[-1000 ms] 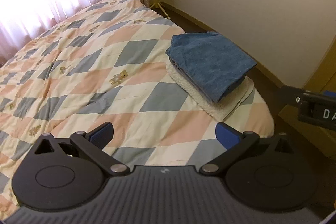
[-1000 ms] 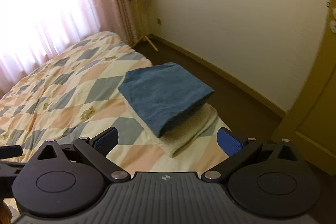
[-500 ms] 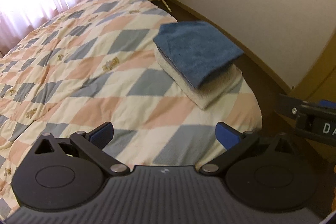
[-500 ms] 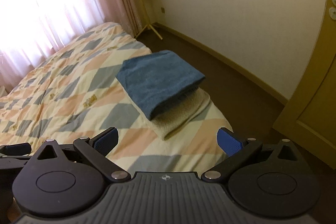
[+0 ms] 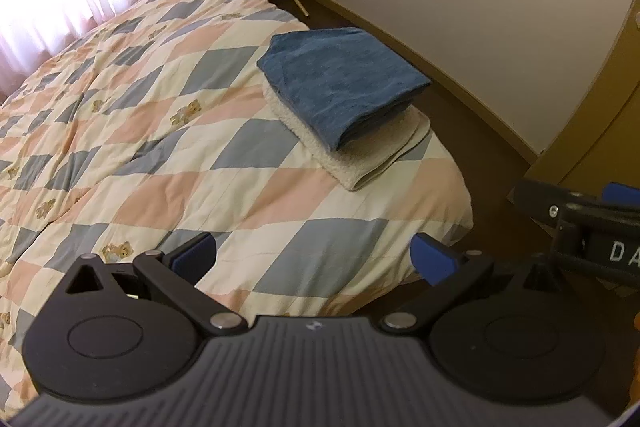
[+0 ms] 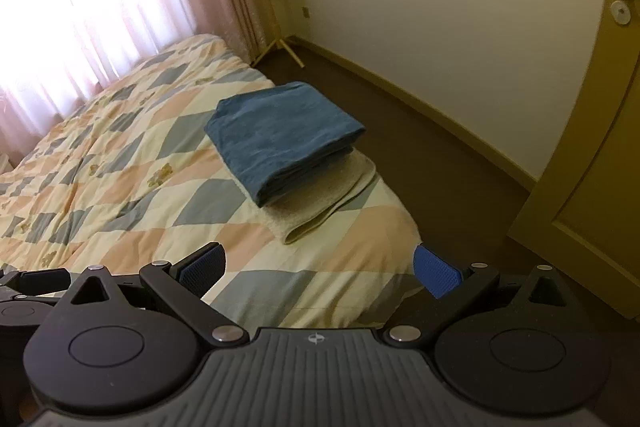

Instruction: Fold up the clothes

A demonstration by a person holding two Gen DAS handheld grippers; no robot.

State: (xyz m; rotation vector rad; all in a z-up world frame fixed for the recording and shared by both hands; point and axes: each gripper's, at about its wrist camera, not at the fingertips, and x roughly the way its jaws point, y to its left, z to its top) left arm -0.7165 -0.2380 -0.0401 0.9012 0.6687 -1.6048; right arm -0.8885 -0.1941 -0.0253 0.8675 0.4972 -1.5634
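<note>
A folded blue garment (image 5: 344, 83) lies on top of a folded cream fleece garment (image 5: 360, 155) near the right corner of the bed; both also show in the right wrist view, the blue one (image 6: 280, 143) over the cream one (image 6: 320, 203). My left gripper (image 5: 314, 259) is open and empty, held back above the bed's near edge. My right gripper (image 6: 320, 271) is open and empty, also well short of the stack. Part of the right gripper shows at the right edge of the left wrist view (image 5: 580, 227).
The bed has a checked quilt (image 5: 140, 115) in pink, grey and cream. Dark floor (image 6: 440, 155) runs along a white wall to the right. A yellow door (image 6: 592, 155) stands at the far right. Pink curtains (image 6: 100, 7) and a stand's wooden legs (image 6: 280, 47) are behind the bed.
Both grippers have pulled back from the bed, so the folded stack looks smaller and farther away. Both stay open and empty. The stack has not moved.
</note>
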